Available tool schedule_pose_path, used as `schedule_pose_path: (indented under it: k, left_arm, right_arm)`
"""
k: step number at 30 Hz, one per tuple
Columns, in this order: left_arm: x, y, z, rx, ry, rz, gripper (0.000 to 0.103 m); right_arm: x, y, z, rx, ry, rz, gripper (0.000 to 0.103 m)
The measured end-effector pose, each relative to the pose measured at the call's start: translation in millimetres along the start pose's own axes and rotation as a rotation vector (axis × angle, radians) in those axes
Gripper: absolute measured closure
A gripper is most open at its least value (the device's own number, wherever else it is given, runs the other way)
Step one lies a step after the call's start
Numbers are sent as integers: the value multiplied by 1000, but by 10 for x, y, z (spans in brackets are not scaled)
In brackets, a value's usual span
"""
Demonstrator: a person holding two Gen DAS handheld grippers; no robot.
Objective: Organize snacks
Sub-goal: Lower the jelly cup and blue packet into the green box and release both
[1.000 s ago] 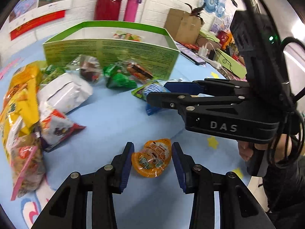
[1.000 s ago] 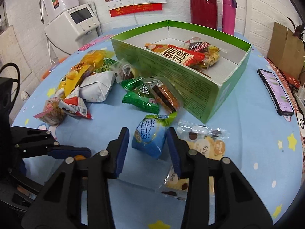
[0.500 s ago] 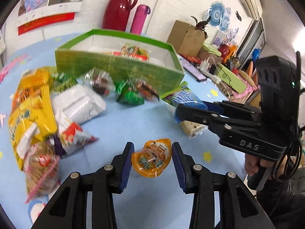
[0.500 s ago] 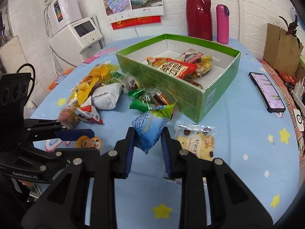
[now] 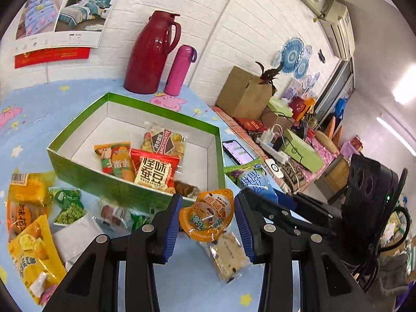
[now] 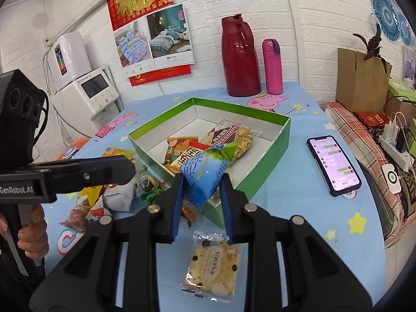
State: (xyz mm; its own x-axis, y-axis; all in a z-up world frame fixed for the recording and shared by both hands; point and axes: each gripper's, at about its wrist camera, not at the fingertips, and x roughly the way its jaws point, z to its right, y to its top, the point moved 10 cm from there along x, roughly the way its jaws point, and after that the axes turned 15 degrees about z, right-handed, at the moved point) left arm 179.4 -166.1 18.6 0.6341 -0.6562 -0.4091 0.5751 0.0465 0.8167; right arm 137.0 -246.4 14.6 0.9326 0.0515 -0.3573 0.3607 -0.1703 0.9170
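1. Nearest you, your left gripper (image 5: 207, 225) is clamped on an orange jelly cup (image 5: 206, 214), held up off the table just short of the box's near wall.
2. Your right gripper (image 6: 200, 202) is closed on a blue puffed bag (image 6: 205, 173) with a green top seam, lifted at the box's near corner; its print is too distorted to read.
3. Below both, a clear-wrapped cookie (image 6: 212, 265) lies flat on the tablecloth (image 6: 299, 197), which is light blue with yellow stars and pink cartoon pigs.
4. To your left, loose packets (image 5: 28, 223), yellow, green and white, are heaped on the cloth beside the box.
5. The green box (image 5: 85, 174), white inside, holds a red bag (image 5: 153, 170) with large Chinese characters, an orange packet and one partly reading "GALETTE".
6. Right of the box a phone (image 6: 334, 165) lies face up, its screen showing a chat.
7. The left gripper's body reads "GenRobot.AI" in the right wrist view.
8. At the table's far edge stand a dark red jug (image 6: 240, 57) and a pink flask (image 6: 271, 66).
9. Behind them is a white brick wall with a bedding calendar (image 6: 154, 39) under a red sheet with gold characters; a white dispenser stands at left, and a cardboard box with a cluttered bench at right.
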Motion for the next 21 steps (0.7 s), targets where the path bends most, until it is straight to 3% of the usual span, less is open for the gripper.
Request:
schedule_pose_path:
  k: [7, 15, 17, 19, 21]
  left_arm:
    - [488, 123, -79, -45, 20, -42, 62]
    - [860, 48, -326, -94, 52, -84, 61]
    - [898, 41, -393, -98, 68, -82, 48]
    - [882, 40, -490, -112, 108, -67, 11]
    - [810, 70, -598, -134, 160, -24, 9]
  right_arm:
    - [304, 15, 212, 26, -14, -13, 73]
    - [629, -59, 388, 10, -37, -46, 70]
    - [656, -57, 397, -23, -47, -29, 60]
    - [630, -29, 428, -43, -71, 0, 37]
    - [573, -6, 490, -48, -102, 29, 33]
